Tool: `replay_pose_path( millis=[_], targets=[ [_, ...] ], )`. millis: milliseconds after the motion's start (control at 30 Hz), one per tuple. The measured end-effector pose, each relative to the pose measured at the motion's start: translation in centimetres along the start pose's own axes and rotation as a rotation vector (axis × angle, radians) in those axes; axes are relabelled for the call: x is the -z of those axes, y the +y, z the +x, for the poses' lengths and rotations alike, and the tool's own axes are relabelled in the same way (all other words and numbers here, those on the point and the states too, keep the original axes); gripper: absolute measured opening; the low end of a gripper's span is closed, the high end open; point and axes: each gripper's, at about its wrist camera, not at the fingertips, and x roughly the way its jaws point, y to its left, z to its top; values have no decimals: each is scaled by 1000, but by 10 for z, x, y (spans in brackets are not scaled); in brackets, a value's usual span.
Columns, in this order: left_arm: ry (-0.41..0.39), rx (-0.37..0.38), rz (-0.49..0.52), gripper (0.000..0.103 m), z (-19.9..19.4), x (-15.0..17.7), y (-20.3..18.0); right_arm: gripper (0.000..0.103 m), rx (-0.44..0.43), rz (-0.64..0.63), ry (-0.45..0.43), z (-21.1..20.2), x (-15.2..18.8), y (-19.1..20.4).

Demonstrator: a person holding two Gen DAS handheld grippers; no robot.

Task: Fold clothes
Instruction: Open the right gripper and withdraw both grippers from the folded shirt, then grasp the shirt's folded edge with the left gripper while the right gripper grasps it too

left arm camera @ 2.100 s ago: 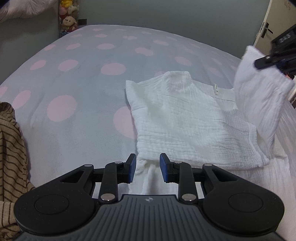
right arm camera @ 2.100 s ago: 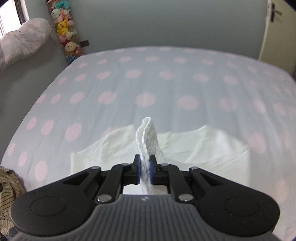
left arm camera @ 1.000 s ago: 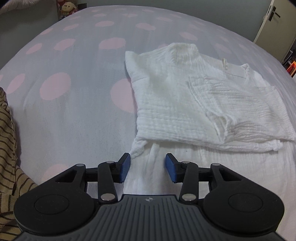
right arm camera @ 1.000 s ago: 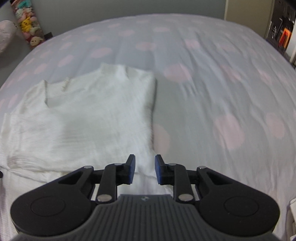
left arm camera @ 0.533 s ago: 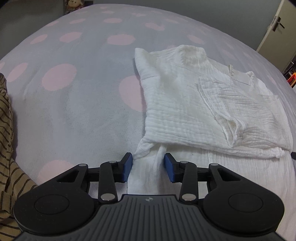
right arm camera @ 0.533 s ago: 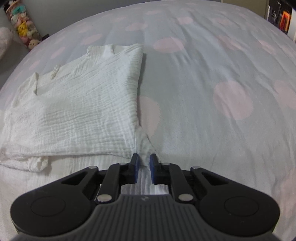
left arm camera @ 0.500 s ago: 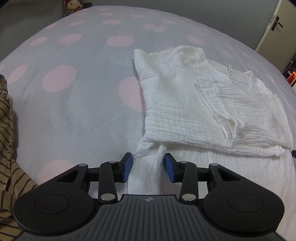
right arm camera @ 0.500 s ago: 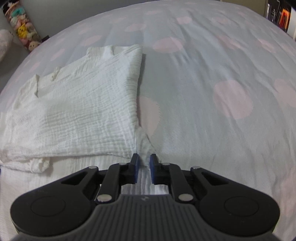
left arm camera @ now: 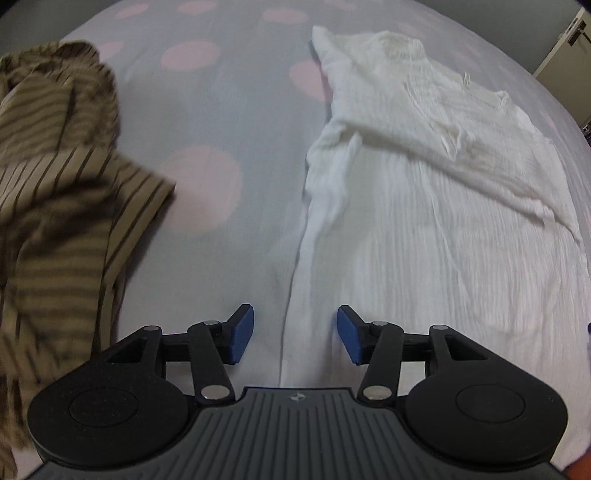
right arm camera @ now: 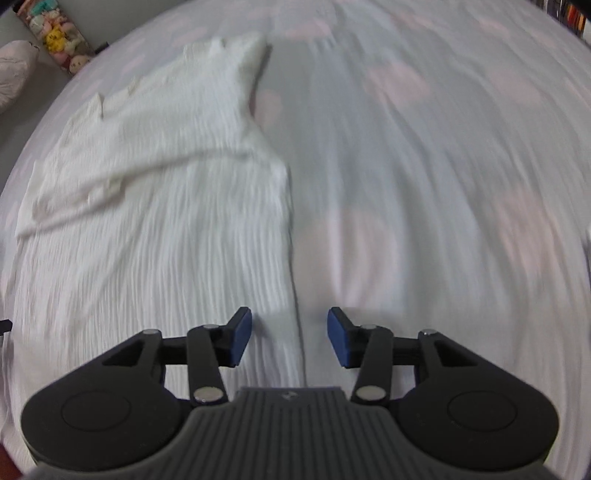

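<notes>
A white crinkled garment (left arm camera: pixel 436 177) lies flat on the bed, its sleeves folded in over the upper body. It also shows in the right wrist view (right arm camera: pixel 155 206). My left gripper (left arm camera: pixel 294 334) is open, just above the garment's left lower edge, which runs between its blue pads. My right gripper (right arm camera: pixel 290 338) is open over the garment's right lower edge. Neither holds anything.
A brown striped garment (left arm camera: pixel 55 192) lies crumpled at the left on the pale bedsheet with pink dots (left arm camera: pixel 207 184). Plush toys (right arm camera: pixel 55 33) stand by the far wall. A door (left arm camera: pixel 569 40) is at the far right.
Both grippers have drawn back down the garment toward its lower hem and opened wider. The right gripper, nearly shut before, is now open. The striped garment fills more of the left view.
</notes>
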Motion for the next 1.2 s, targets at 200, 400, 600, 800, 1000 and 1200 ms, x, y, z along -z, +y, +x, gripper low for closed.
replay_pose_path(
  millis=[200, 400, 600, 800, 1000, 1200],
  targets=[
    [115, -38, 66, 51, -6, 29, -13, 49, -17, 3, 46, -16, 33, -7],
    [115, -9, 87, 18, -14, 39, -18, 14, -82, 51, 11, -30, 46, -14],
    [45, 23, 101, 3, -35, 40, -19, 5, -129, 88, -56, -47, 51, -19],
    [-60, 72, 69, 3, -63, 22, -11, 4, -146, 118, -160, -75, 30, -27],
    [-161, 75, 94, 3, -75, -15, -13, 4, -140, 86, -243, -85, -8, -22],
    [-143, 26, 161, 3, -46, -37, -23, 4, -90, 14, -215, -58, -30, -5]
  ],
)
